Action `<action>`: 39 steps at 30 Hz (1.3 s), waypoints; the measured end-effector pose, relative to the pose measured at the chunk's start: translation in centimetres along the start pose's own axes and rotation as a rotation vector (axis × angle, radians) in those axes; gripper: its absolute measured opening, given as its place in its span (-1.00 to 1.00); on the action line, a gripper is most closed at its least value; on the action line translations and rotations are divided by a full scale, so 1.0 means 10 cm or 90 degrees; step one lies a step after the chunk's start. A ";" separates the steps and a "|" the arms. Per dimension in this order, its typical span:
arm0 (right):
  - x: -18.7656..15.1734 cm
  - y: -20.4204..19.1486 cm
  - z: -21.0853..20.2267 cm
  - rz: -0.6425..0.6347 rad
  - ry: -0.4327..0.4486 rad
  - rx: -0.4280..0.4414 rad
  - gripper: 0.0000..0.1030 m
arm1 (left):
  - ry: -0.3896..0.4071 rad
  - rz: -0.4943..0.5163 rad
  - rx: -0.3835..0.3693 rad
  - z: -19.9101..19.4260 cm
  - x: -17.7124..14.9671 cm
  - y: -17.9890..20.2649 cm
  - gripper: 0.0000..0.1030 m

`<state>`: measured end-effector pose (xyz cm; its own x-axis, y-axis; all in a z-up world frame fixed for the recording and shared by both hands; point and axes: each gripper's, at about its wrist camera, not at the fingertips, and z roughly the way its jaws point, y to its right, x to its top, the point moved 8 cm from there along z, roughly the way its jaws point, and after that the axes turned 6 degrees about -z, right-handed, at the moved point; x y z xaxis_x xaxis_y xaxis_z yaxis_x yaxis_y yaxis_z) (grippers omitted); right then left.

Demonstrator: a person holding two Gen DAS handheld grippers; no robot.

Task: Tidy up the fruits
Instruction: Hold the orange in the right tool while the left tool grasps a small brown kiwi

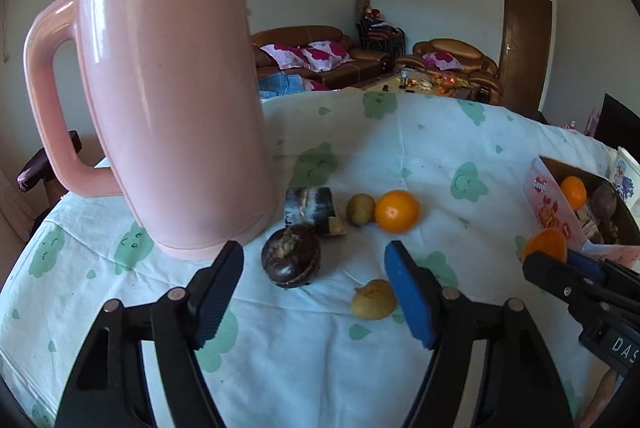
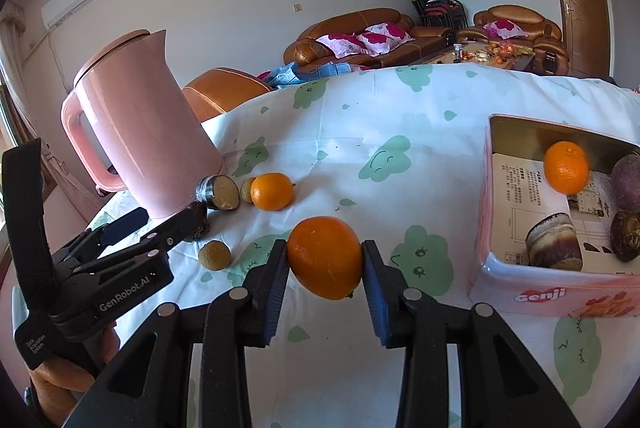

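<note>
My right gripper (image 2: pixel 325 260) is shut on an orange (image 2: pixel 325 256) and holds it above the tablecloth, left of the pink Genji box (image 2: pixel 532 292). The box holds another orange (image 2: pixel 566 167), dark purple fruits (image 2: pixel 628 183) and a cut piece (image 2: pixel 554 242). My left gripper (image 1: pixel 314 268) is open and empty over a dark brown fruit (image 1: pixel 291 260), with a small yellow-green fruit (image 1: pixel 373 300) by its right finger. Further off lie an orange (image 1: pixel 397 210), a small green fruit (image 1: pixel 360 208) and a cut dark piece (image 1: pixel 310 205).
A tall pink kettle (image 1: pixel 168 99) stands on the table at the left, close to my left gripper. The table wears a white cloth with green shapes (image 2: pixel 384 131). Sofas (image 2: pixel 360 35) and a coffee table stand beyond its far edge.
</note>
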<state>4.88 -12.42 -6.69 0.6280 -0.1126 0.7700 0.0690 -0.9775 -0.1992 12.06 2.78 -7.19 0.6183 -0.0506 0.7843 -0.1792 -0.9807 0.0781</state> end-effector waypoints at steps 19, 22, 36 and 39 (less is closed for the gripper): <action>0.03 -0.05 -0.04 -0.011 0.017 0.014 -0.26 | -0.055 0.046 -0.069 0.06 -0.15 0.24 0.03; 0.03 -0.04 -0.03 -0.007 0.014 0.019 -0.26 | -0.077 0.045 -0.080 0.11 -0.18 0.24 0.03; 0.05 -0.07 -0.04 -0.005 0.014 0.040 -0.26 | -0.154 0.012 -0.052 0.33 -0.32 0.13 0.03; 0.04 -0.09 -0.04 -0.013 0.015 0.034 -0.26 | -0.154 0.027 -0.053 0.32 -0.34 0.19 -0.02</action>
<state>4.77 -11.69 -5.92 0.6082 -0.0970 0.7878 0.1230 -0.9690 -0.2143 12.09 0.52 -11.63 0.7722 -0.1443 0.6188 -0.2647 -0.9584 0.1068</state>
